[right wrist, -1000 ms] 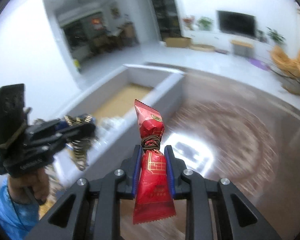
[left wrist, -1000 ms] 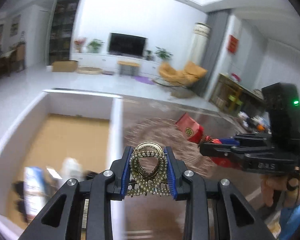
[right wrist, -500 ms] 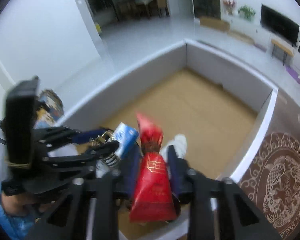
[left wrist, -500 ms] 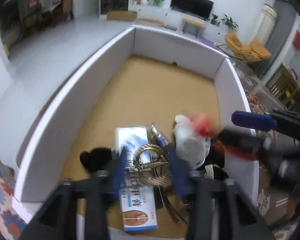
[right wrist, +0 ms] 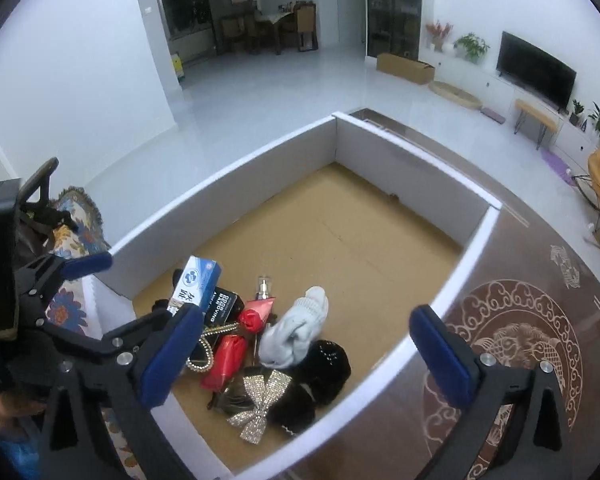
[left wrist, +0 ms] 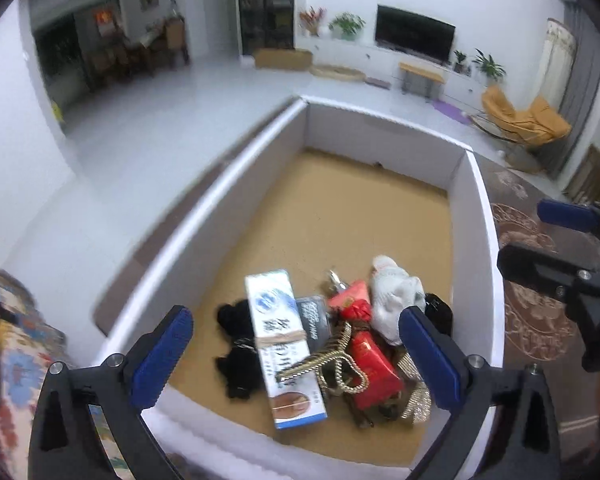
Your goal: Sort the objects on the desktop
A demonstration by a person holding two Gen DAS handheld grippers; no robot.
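A white-walled box (left wrist: 478, 216) (right wrist: 268, 164) with a brown floor holds a pile at its near end. My left gripper (left wrist: 294, 314) hangs over that pile, its jaws opening wide, no pad touching anything. Below it the gold pearl bracelet (left wrist: 336, 358) (right wrist: 204, 354) lies across a blue-and-white carton (left wrist: 278, 340) (right wrist: 198, 280). My right gripper (right wrist: 306, 312) is also opening, with nothing between its pads. The red candy packet (left wrist: 370, 360) (right wrist: 226, 360) lies in the pile beside a white sock (left wrist: 392, 294) (right wrist: 296, 332). The right gripper (left wrist: 524, 234) shows at the right edge of the left wrist view.
The pile also has a rhinestone bow (right wrist: 260, 404), a black round item (right wrist: 328, 360), a dark lettered box (right wrist: 224, 306) and a black hair piece (left wrist: 236, 344). The box's far half is bare floor. A brown patterned tabletop (right wrist: 520, 340) lies to the right and a flowered cushion (right wrist: 76, 236) to the left.
Both grippers swung from over the tabletop to over the box and opened. The bracelet left the left gripper's pads and the red candy left the right's; both now lie in the pile.
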